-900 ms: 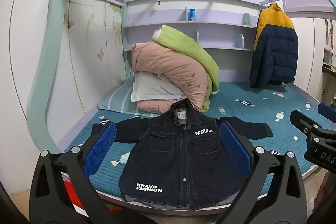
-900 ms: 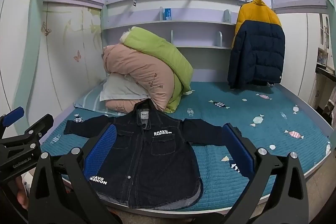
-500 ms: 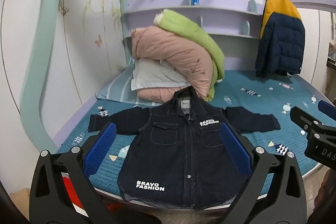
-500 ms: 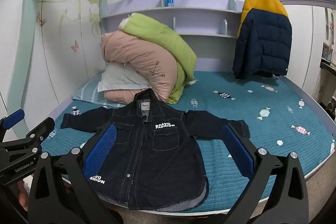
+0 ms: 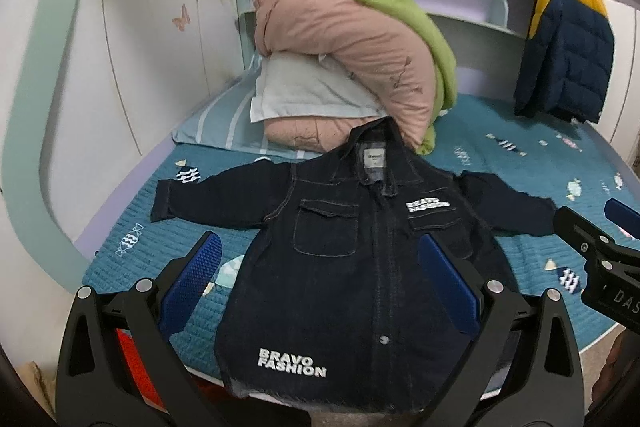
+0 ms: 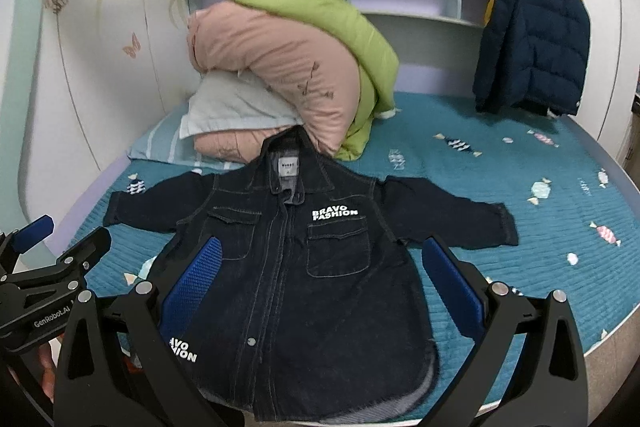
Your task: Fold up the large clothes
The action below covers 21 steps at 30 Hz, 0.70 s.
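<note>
1. Dark navy denim jacket [image 5: 360, 267] [image 6: 296, 267]: flat, front up, sleeves spread, hem at the near edge of the teal quilted bed [image 5: 560, 167] [image 6: 500, 187]; collar beside piled pink and green duvets [image 5: 360, 39].
2. Open bed surface to the right of the jacket.
3. Left gripper [image 5: 320, 287], right gripper [image 6: 324, 283]: jaws wide apart, above the jacket, holding nothing.

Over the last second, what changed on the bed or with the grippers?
Both cameras closed in and tilted down toward the denim jacket; it now fills more of each view. Left gripper and right gripper stay open, holding nothing. Jacket still spread flat, sleeves out; quilts unmoved.
</note>
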### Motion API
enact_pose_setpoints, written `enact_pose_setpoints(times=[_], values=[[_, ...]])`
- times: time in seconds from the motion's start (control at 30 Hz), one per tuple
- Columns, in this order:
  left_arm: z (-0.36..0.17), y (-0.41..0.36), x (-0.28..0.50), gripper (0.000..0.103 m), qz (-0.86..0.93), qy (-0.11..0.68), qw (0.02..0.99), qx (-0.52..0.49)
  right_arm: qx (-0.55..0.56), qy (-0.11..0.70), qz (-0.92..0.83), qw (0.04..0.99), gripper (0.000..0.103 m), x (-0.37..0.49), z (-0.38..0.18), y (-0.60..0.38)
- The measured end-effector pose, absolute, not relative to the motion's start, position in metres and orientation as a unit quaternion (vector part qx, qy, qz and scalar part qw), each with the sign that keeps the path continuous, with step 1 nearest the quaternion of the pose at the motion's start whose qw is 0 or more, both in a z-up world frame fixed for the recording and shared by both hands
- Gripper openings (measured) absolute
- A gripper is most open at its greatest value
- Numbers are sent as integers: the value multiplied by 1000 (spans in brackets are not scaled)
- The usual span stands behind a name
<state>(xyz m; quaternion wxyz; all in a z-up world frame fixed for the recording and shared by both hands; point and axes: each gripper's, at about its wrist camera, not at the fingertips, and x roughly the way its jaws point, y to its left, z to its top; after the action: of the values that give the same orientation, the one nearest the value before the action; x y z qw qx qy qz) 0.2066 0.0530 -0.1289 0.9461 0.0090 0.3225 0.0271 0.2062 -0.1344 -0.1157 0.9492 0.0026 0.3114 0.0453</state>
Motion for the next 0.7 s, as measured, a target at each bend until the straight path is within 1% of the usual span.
enact_pose_setpoints(times=[0.17, 0.37, 0.5, 0.7], values=[[-160, 70, 249, 98, 31, 350, 936, 18, -23, 320, 57, 945, 97, 251, -137, -115], [-205, 111, 304, 98, 44, 380, 923, 34, -42, 315, 79, 945, 97, 310, -167, -73], [-234, 163, 344, 98, 47, 407, 912, -6, -61, 316, 105, 941, 97, 355, -195, -37], [-281, 272, 397, 98, 113, 424, 897, -59, -55, 340, 151, 927, 97, 406, -243, 20]])
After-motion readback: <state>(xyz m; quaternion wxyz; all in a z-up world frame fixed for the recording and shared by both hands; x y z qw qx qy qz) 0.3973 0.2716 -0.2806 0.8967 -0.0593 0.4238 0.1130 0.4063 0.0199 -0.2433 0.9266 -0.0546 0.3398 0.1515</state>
